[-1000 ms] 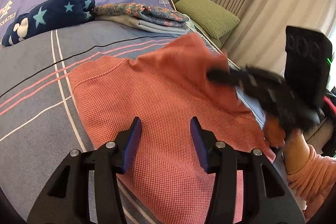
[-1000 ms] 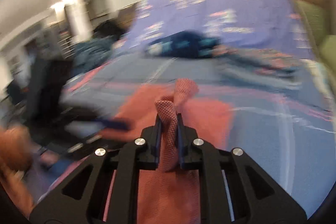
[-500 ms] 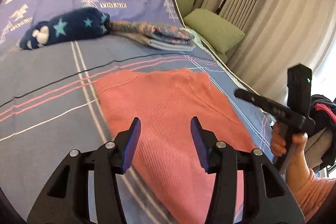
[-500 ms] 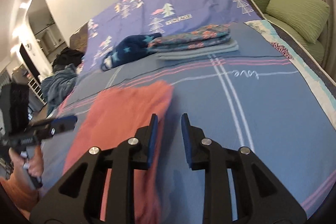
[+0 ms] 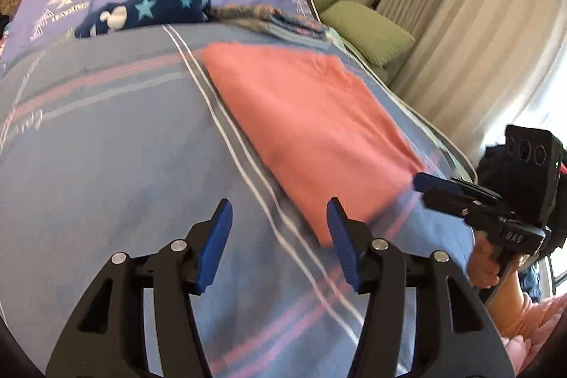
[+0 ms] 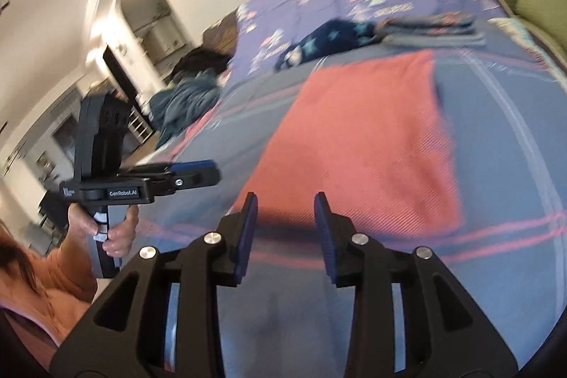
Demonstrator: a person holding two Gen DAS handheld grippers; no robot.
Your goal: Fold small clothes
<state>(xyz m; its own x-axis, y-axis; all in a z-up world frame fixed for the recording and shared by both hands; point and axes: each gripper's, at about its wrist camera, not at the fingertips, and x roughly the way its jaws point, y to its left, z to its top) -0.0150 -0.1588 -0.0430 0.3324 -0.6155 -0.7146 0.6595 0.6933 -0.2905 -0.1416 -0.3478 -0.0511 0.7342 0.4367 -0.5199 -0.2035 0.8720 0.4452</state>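
A salmon-pink knit garment (image 5: 304,123) lies flat in a folded rectangle on the blue striped bedspread; it also shows in the right wrist view (image 6: 361,144). My left gripper (image 5: 280,211) is open and empty, above the bedspread just left of the garment's near corner. My right gripper (image 6: 285,204) is open and empty, just short of the garment's near edge. The right gripper shows in the left wrist view (image 5: 425,183), and the left gripper shows in the right wrist view (image 6: 209,167), both off the cloth.
A navy star-print garment (image 5: 149,11) and a stack of folded clothes (image 5: 269,20) lie further up the bed. Green cushions (image 5: 368,30) and curtains line the right side. A dark teal heap (image 6: 184,98) lies at the bed's left edge.
The right gripper let go of the pink garment's fold and opened. The garment now lies flat and folded. Both grippers have drawn back toward its near edge.
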